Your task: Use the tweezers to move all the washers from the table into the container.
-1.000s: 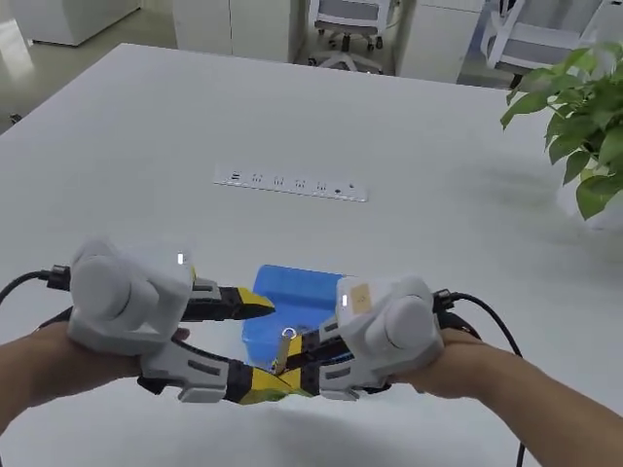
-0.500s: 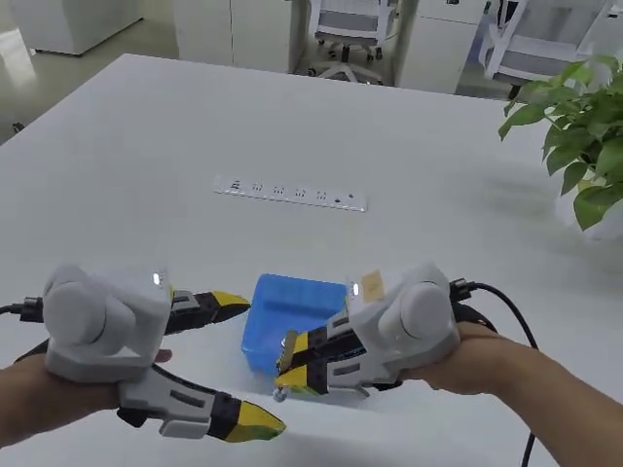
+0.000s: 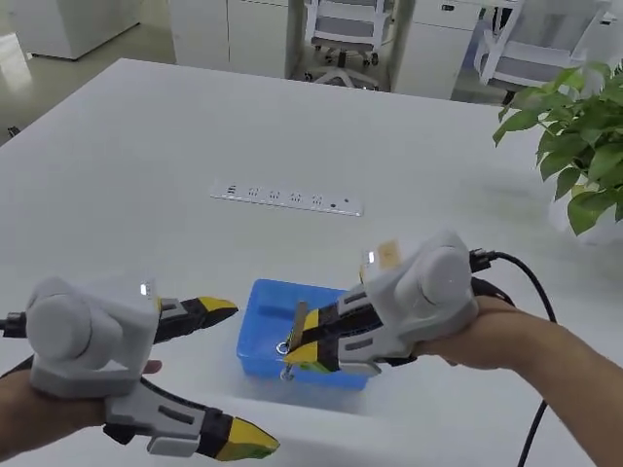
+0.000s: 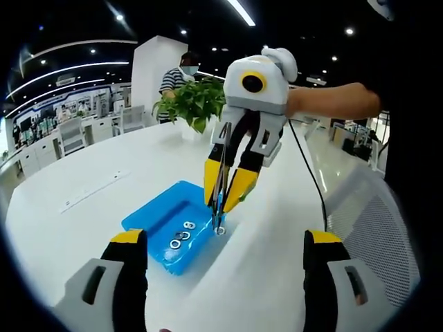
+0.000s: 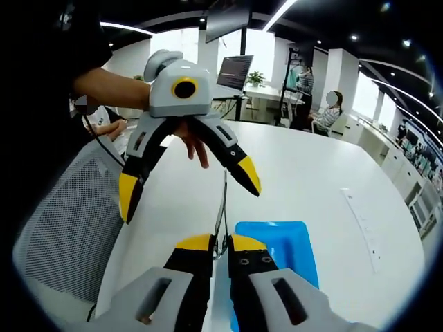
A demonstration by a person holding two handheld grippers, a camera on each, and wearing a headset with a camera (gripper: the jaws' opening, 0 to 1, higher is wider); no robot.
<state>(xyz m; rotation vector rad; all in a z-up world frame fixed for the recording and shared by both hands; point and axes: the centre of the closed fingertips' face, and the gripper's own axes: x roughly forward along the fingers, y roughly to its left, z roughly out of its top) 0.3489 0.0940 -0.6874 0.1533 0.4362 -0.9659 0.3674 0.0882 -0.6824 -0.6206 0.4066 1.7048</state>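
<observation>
In the head view my right gripper [image 3: 300,352] is shut on slim metal tweezers [image 3: 296,326] that point down over the front rim of the blue container [image 3: 261,302]. The left gripper view shows the tweezers [image 4: 221,183] with a small washer [image 4: 220,230] at their tip, just above the container's [image 4: 156,214] near edge. Three washers [image 4: 182,236] lie inside it. My left gripper [image 3: 237,379] hangs wide open to the left of the container with nothing between its jaws. The right gripper view looks along the tweezers [image 5: 222,204] toward the open left gripper [image 5: 189,189].
A white power strip [image 3: 287,198] lies across the middle of the white table. A leafy plant [image 3: 574,146] stands at the right edge. Office chairs stand beyond the far edge. A black cable [image 3: 531,292] trails from my right gripper.
The grippers were close together over the container's front. My left gripper has pulled away to the left and opened wide; my right gripper has risen with the tweezers.
</observation>
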